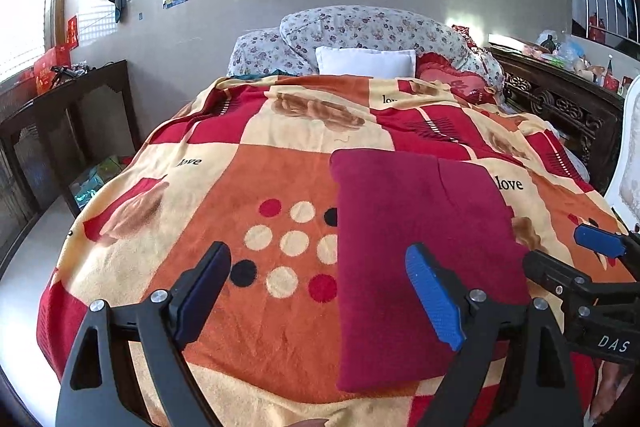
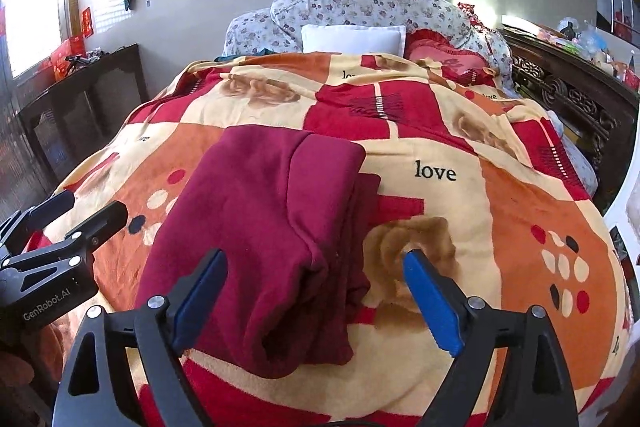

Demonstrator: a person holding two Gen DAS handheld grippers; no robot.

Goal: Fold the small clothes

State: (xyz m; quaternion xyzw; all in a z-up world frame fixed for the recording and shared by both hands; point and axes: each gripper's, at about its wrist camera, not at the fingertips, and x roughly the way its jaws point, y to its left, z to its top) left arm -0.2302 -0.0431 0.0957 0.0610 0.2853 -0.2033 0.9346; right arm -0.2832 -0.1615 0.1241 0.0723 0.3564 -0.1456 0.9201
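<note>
Left gripper (image 1: 318, 291): black frame with blue-padded fingers (image 1: 434, 303) spread wide, nothing between them; it hangs over the near edge of the bed, its right finger above the garment's left part.
Folded dark red fleece garment (image 1: 416, 259): lies flat on the blanket as a long rectangle, right of the dotted orange square; in the right wrist view it shows stacked layers, a thick fold along its right side and a rounded roll at the near end (image 2: 276, 227).
Right gripper (image 2: 316, 295): same black frame, blue-padded fingers (image 2: 432, 303) also spread apart and holding nothing; its left finger is over the garment's near part, its right finger over the brown rose print beside it.
Patchwork fleece blanket in red, orange and cream with "love" lettering (image 1: 224, 187): covers the bed under everything.
White rectangular pillow (image 1: 366, 62): at the far end, against a floral-print bolster (image 1: 360, 27).
Dark carved wooden headboard rail (image 1: 560, 103): along the bed's right side.
Dark wooden side desk (image 1: 68, 107): left of the bed, below the window.
</note>
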